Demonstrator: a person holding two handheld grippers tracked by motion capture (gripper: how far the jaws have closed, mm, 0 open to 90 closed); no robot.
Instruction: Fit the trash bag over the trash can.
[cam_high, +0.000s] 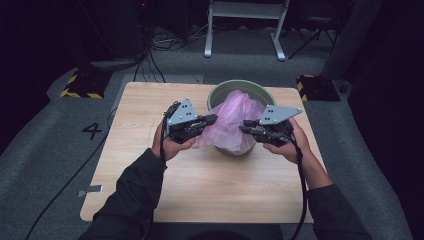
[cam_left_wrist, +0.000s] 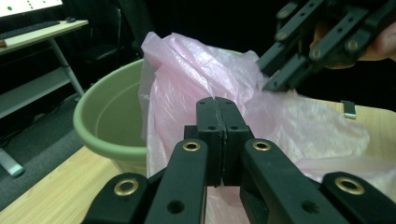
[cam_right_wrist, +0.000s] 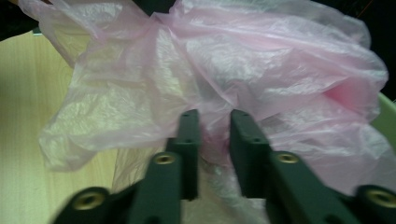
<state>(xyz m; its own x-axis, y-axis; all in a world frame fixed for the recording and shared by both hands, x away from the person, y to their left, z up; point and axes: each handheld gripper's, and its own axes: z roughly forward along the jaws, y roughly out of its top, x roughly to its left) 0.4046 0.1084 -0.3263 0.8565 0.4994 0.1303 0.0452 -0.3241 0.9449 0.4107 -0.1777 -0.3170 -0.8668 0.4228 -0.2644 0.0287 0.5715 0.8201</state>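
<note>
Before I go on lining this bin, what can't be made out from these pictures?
- High view: the green plastic bin's inside, covered by the thin pink plastic bag.
- Left gripper view: the bag's mouth, lost in folds.
- Right gripper view: how much film the right gripper pinches, blurred.

surface: wooden table (cam_high: 210, 185) | on it: green basin (cam_high: 218, 93) at far edge | under table: grey floor (cam_high: 45, 145)
</note>
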